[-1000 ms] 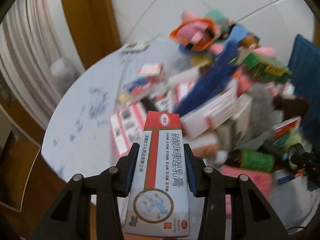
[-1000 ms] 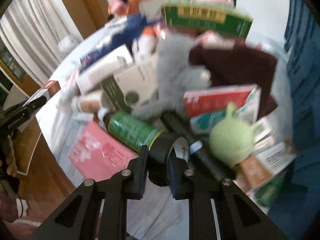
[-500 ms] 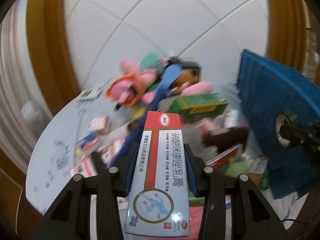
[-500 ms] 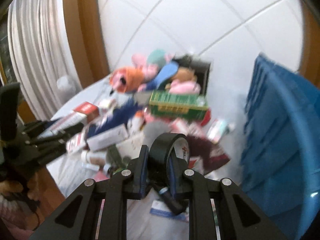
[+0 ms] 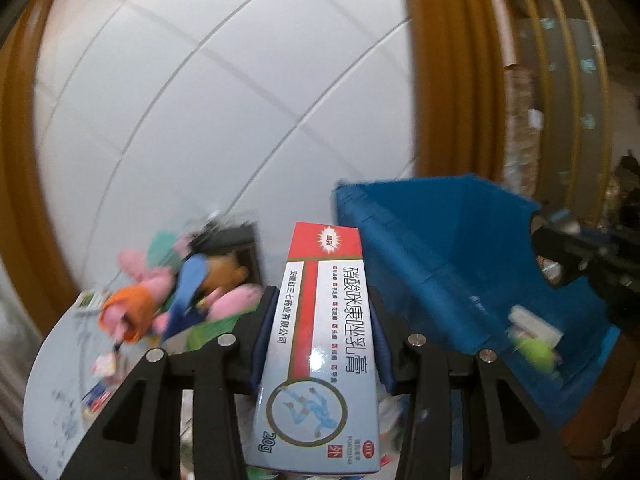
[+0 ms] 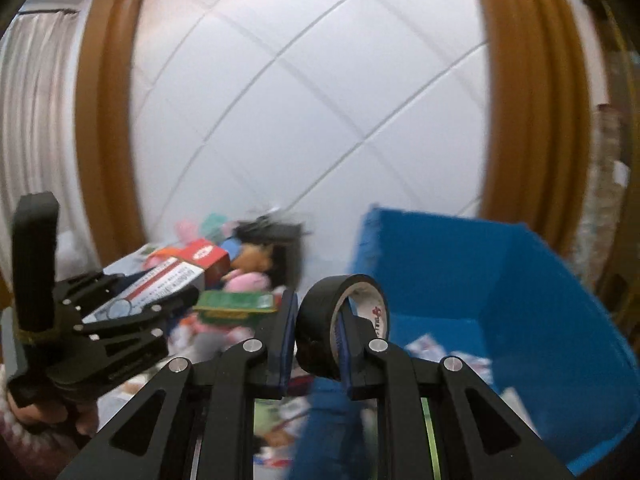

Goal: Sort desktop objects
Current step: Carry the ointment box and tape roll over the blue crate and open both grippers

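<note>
My left gripper [image 5: 322, 308] is shut on a long medicine box [image 5: 324, 340] with a red top and a pale grey body, which stands up between the blue pads. My right gripper [image 6: 316, 320] is shut on a black tape roll [image 6: 316, 332]; one finger reaches through its hole and the pads pinch the roll's wall. Both are held up in the air beside a blue bin [image 6: 532, 280], which lies ahead and to the right with a few small packets on its floor. In the right wrist view, the medicine box [image 6: 168, 280] shows at the left in the other gripper.
A pile of plush toys [image 5: 180, 288] and a green box [image 6: 236, 304] lies on the pale table [image 5: 60, 380] at the lower left. Behind stands a white tiled wall [image 5: 220, 100] with brown wooden frames. A hand [image 6: 36, 412] holds the left tool.
Both grippers have risen and swung right, away from the cluttered pile and towards the blue bin. Each keeps its hold, on the medicine box and on the tape roll.
</note>
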`<state>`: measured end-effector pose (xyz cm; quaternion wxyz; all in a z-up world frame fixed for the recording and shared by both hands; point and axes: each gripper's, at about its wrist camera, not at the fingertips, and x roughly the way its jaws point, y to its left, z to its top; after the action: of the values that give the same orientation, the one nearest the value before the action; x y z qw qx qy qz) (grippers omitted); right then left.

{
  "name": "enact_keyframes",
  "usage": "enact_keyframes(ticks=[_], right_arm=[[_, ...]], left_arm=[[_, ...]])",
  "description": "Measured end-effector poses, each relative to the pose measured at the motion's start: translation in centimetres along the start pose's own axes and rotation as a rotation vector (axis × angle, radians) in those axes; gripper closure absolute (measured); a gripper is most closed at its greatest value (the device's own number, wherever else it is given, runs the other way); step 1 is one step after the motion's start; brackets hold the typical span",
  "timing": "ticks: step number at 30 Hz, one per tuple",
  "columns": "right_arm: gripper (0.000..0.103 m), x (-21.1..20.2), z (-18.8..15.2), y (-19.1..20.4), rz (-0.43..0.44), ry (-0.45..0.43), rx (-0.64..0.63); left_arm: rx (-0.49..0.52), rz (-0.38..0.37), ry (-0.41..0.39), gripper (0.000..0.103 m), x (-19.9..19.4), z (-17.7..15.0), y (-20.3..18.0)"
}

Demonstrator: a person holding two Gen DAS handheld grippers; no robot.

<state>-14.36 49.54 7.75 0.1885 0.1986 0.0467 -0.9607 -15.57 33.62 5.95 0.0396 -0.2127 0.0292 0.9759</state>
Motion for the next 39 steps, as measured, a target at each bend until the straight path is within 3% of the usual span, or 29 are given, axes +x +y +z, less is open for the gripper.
enact_keyframes(ticks=[5, 11, 13, 17, 25, 29, 36, 37, 39], right_arm=[[0.085, -1.7, -0.3, -5.4, -0.108, -0.006, 0.038], [0.085, -1.2, -2.3, -11.6, -0.308, 0.05, 0.015], [0.085, -1.0, -2.9, -13.3, -0.34, 0.075, 0.013], [0.085, 0.1, -4.1, -16.1, -0.37, 0.115, 0.008], [0.085, 2.0, -5.7, -19.1, -0.339, 0.2, 0.03], [0.085, 3.4, -6.3, -19.7, -0.334, 0.292, 0.029], [0.082, 3.8, -7.5, -20.4, -0.358, 0.357, 0.035], [0.074, 3.7, -7.6, -20.3, -0.353, 0.354, 0.043], [0.057, 3.3, -7.5, -20.4, -0.36, 0.337, 0.045]], left_arm=[[0.029, -0.101, -0.018, 0.061, 0.6, 2.4, -6.6], [0.069, -0.149, 0.027, 0.061, 2.6, 3.5, -14.0], [0.082, -0.156, 0.044, 0.061, 3.2, 3.4, -15.7], [0.089, -0.162, 0.081, 0.061, 4.5, 3.2, -18.2], [0.095, -0.153, 0.128, 0.061, 5.8, 3.2, -19.8], [0.123, -0.167, 0.172, 0.061, 6.4, 3.1, -20.3], [0.135, -0.138, 0.229, 0.06, 7.3, 2.9, -20.7], [0.128, -0.131, 0.241, 0.059, 7.5, 2.9, -20.7], [0.118, -0.117, 0.254, 0.043, 7.7, 2.9, -20.4]])
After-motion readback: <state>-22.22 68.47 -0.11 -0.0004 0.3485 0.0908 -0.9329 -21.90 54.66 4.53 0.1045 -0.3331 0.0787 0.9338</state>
